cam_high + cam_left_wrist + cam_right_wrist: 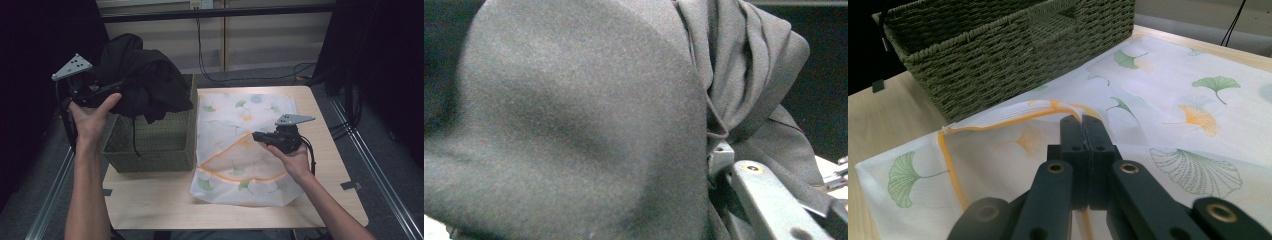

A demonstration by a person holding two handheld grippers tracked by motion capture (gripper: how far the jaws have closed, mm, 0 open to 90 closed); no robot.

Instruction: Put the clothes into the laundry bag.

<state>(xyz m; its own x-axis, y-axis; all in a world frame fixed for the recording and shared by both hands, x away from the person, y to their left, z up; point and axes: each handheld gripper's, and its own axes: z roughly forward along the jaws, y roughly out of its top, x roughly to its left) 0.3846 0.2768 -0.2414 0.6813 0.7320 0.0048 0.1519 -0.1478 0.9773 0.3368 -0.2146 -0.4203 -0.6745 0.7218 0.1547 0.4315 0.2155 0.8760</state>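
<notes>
Left claw [107, 90] pinches a bunched black garment [142, 82], held up above the green woven basket [155, 142]; fabric hangs down over the basket's back left corner, and a thin black cord dangles into the basket. In the left gripper view the dark cloth [574, 125] sits bunched right against the camera, folds gathered at upper right, jaw tips buried in it.

Right claw [1081, 131] is pressed together, pinching the orange-trimmed opening edge of a white mesh laundry bag [1173, 100] with a ginkgo leaf print. In the high view the right claw [257, 136] sits just right of the basket, over the bag [235, 115], lifting the trim slightly so the edge arches up. Bag lies flat on the table [150, 200], its left edge touching the basket's right wall. Basket [1013, 55] stands just behind the pinched edge in the right gripper view. Both forearms come in from the near side.
</notes>
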